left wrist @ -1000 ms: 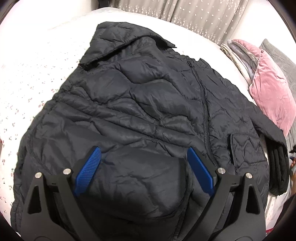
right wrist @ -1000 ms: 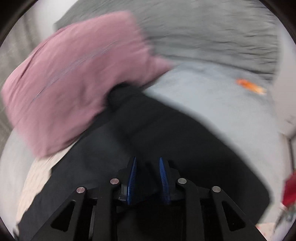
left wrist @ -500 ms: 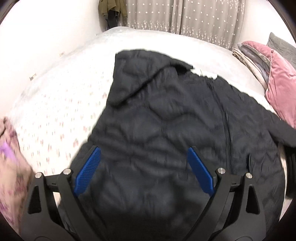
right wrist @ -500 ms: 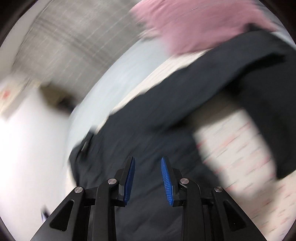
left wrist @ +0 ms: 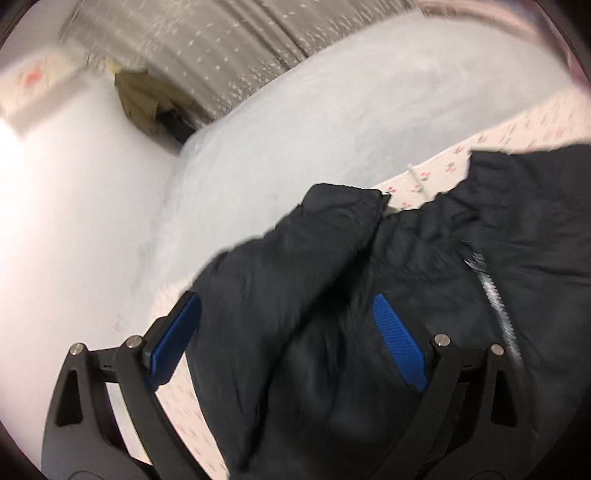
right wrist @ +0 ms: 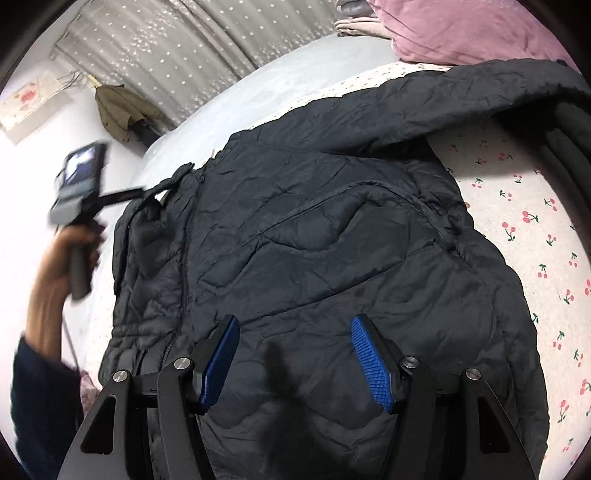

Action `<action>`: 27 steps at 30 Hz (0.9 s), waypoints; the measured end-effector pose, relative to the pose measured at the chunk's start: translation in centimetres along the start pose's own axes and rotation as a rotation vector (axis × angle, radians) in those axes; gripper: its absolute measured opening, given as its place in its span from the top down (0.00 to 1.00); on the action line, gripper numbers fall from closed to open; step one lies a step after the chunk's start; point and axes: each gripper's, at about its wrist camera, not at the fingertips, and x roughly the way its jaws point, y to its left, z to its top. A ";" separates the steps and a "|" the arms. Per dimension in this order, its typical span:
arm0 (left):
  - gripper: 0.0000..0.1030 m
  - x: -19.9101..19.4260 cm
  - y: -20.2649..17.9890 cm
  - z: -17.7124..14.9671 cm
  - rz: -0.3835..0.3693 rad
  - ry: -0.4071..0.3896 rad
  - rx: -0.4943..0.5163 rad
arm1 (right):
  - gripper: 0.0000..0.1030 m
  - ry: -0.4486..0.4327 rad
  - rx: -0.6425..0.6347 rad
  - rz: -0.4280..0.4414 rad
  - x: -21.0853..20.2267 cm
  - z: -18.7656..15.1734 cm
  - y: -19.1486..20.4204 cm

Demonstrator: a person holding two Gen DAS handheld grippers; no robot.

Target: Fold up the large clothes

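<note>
A black quilted jacket (right wrist: 332,240) lies spread front-up on the bed, its zipper (left wrist: 493,295) closed. One sleeve (right wrist: 461,96) stretches toward the upper right. My right gripper (right wrist: 295,354) hovers over the jacket's lower body. Its jaws are opening, and no cloth is pinched between the blue pads (right wrist: 369,362). My left gripper (left wrist: 288,332) stands open above the collar end (left wrist: 343,210) of the jacket, holding nothing. In the right wrist view a person's hand (right wrist: 62,258) carries that left gripper at the jacket's left edge.
The bed has a cherry-print sheet (right wrist: 535,240) and a grey blanket (left wrist: 332,92) beyond it. A pink pillow (right wrist: 461,33) and folded cloths lie at the far right. Grey starred curtains (right wrist: 166,48) and an olive garment (right wrist: 118,107) hang behind, beside a white wall (left wrist: 74,221).
The right gripper swung from the sleeve by the pink pillow to over the jacket's body, and its jaws spread apart. The left gripper rolled and moved sideways to the collar end.
</note>
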 end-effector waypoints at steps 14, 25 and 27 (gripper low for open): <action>0.91 4.0 8.7 -2.6 0.208 0.049 -0.191 | 0.38 -0.022 -0.100 0.025 -0.2 -0.9 1.8; 0.84 -2.3 32.9 -30.7 0.073 0.130 -1.092 | 0.38 -0.031 -0.144 -0.009 0.7 -1.1 3.1; 0.80 -0.6 34.0 -33.7 0.004 0.183 -1.141 | 0.38 -0.033 -0.160 -0.024 0.8 -1.1 3.6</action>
